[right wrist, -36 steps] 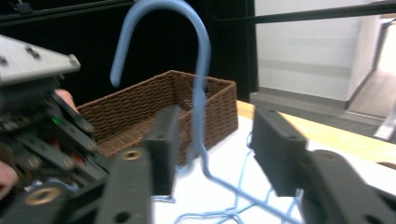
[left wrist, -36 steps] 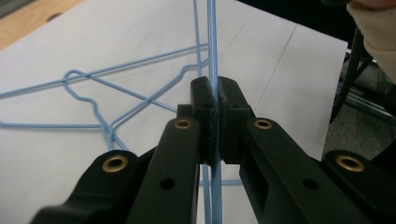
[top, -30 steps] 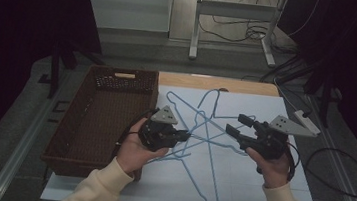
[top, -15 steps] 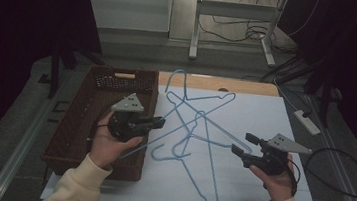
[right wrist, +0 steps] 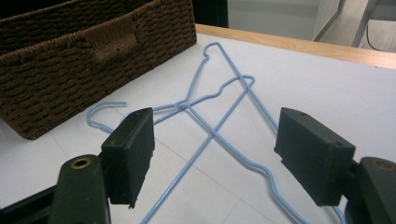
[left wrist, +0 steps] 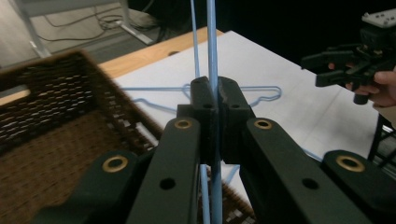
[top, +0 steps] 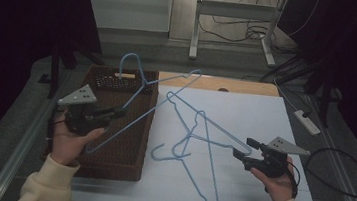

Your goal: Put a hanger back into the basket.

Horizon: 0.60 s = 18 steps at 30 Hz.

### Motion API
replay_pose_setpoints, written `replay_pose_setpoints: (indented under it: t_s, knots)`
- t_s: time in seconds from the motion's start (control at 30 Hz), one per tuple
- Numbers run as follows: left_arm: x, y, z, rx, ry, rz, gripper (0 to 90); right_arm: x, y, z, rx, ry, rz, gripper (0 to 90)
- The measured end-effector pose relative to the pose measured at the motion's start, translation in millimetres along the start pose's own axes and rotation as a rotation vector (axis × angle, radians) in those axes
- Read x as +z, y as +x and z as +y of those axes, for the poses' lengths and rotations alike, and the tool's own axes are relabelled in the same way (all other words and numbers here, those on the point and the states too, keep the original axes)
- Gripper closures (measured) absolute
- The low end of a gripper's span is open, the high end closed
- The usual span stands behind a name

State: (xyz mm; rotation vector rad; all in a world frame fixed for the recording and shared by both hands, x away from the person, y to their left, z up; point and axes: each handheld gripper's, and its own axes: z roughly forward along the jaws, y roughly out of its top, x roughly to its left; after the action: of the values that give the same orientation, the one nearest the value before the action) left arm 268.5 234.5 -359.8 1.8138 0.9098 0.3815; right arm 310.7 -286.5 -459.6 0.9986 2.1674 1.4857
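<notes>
Just swung leftward with the left gripper (top: 117, 112), away from mid-table and out over the brown woven basket (top: 109, 169). Carrying one blue wire hanger (left wrist: 213, 46), pulled free of the tangle it sat in a second ago. Now hanging slantwise above the basket, low end near the left hand (top: 69, 139), hook end raised over the far rim, one long wire reaching back toward the white table (top: 265, 114). Not yet down inside the basket.

Clamped fully shut on that hanger: seen along the left gripper's own black jaws, pinching the thin blue wire squarely between the pads, with no gap at either side.

Meanwhile lowered with the right gripper (top: 239, 153) to just above the tabletop, at the right edge of the two remaining hangers (right wrist: 212, 134). Jaws just been opening, and now standing wide apart. Nothing pressed between the pads; only the crossed blue wires lying flat on the white surface ahead of and below the gap, apart from both pads. Right hand (top: 276, 181) resting low near the table's front right.

Judging by all this: one hanger separated and nearly ready to drop into the basket, two left lying crossed on the table, and the right side probably lined up for the next pick.
</notes>
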Motion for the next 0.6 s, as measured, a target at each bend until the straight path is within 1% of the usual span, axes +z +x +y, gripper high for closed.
replay_pose_setpoints:
  t_s: [0.1, 0.13, 0.2, 0.33, 0.43, 0.6]
  knots:
    - [-10.4, 11.4, -6.5, -0.008, 0.002, 0.033, 86.9, 0.1, -1.9, -2.9, 0.001, 0.005, -0.008, 28.5]
    - [-13.6, 16.5, -9.5, -0.014, 0.007, 0.051, 86.9, 0.1, -2.2, -3.3, 0.002, 0.007, -0.011, 28.5]
    - [-16.5, 23.5, -14.3, -0.008, 0.013, 0.08, 86.9, 0.0, -3.1, -4.2, 0.003, 0.01, -0.018, 28.5]
    - [-20.2, 40.5, -26.1, -0.004, 0.04, 0.122, 86.9, 0.7, -4.4, -5.5, 0.011, 0.02, -0.034, 28.6]
    - [-21.0, 52.6, -33.4, -0.012, 0.057, 0.143, 86.9, 1.9, -4.9, -6.5, 0.012, 0.029, -0.037, 28.6]
    - [-21.9, 66.6, -41.6, -0.029, 0.073, 0.174, 86.9, 2.7, -4.9, -7.0, 0.01, 0.032, -0.04, 28.6]
